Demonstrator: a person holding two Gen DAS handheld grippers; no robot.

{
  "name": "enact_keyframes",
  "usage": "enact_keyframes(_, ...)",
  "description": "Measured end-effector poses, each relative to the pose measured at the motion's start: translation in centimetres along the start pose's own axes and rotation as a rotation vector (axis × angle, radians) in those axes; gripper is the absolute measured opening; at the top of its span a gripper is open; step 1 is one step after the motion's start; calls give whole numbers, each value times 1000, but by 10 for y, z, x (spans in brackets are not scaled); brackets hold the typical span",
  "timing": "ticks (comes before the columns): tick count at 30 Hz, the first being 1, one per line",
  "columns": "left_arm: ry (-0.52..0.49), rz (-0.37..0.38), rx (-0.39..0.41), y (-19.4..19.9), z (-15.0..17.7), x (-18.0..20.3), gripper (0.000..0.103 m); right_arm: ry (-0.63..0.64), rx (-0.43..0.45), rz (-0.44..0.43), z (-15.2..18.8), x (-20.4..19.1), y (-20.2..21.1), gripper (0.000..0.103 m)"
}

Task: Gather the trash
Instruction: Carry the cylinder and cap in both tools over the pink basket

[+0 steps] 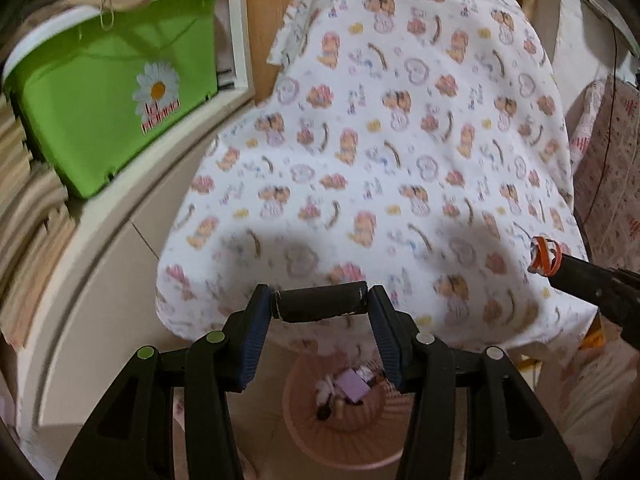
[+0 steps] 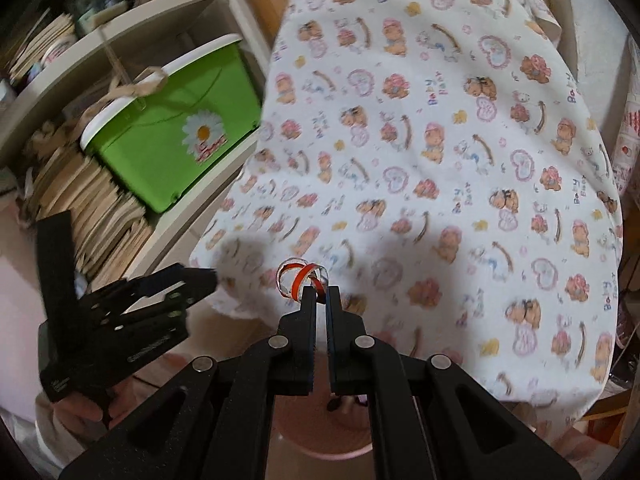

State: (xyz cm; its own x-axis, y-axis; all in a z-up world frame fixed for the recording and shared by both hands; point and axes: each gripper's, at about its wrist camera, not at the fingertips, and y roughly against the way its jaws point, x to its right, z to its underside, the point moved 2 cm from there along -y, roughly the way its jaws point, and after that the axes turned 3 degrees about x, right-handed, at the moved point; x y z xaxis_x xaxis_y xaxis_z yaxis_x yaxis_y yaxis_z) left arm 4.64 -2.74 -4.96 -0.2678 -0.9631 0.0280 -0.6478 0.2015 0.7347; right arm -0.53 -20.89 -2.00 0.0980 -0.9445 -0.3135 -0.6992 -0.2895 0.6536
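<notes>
My left gripper (image 1: 319, 304) is shut on a short black cylinder (image 1: 318, 303), held crosswise between its blue pads above a pink trash basket (image 1: 304, 432) on the floor. The basket holds several scraps, one of them purple. My right gripper (image 2: 321, 290) is shut on a curled red and clear plastic ring wrapper (image 2: 302, 276). It shows in the left wrist view (image 1: 543, 260) at the right, over the table's front edge. The left gripper shows in the right wrist view (image 2: 192, 280) at the left. The basket (image 2: 320, 436) lies partly hidden under my right gripper.
A table under a white bear-print cloth (image 1: 400, 140) fills the middle. A green plastic box (image 1: 112, 108) with a daisy sticker stands on a white shelf (image 1: 168, 152) at the left, beside stacked papers (image 2: 92, 196). More patterned cloth (image 1: 612, 168) hangs at the right.
</notes>
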Motion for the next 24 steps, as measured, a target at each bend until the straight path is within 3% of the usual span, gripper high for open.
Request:
enact_keyframes(4, -9, 14, -40, -9, 9, 1, 48, 60, -33, 7, 12, -11, -1, 5)
enact_keyframes(8, -21, 47, -120, -28, 18, 1, 48, 19, -137, 11, 32, -7, -25, 5)
enact_keyframes(13, -34, 64, -209, -46, 37, 3, 48, 112, -212, 25, 53, -21, -44, 5)
enact_keyframes(17, -30, 57, -252, -56, 47, 1, 48, 105, -286, 19, 69, -20, -61, 5)
enact_keyframes(24, -24, 20, -364, -92, 69, -2, 48, 93, -388, 123, 106, 0, -101, 5)
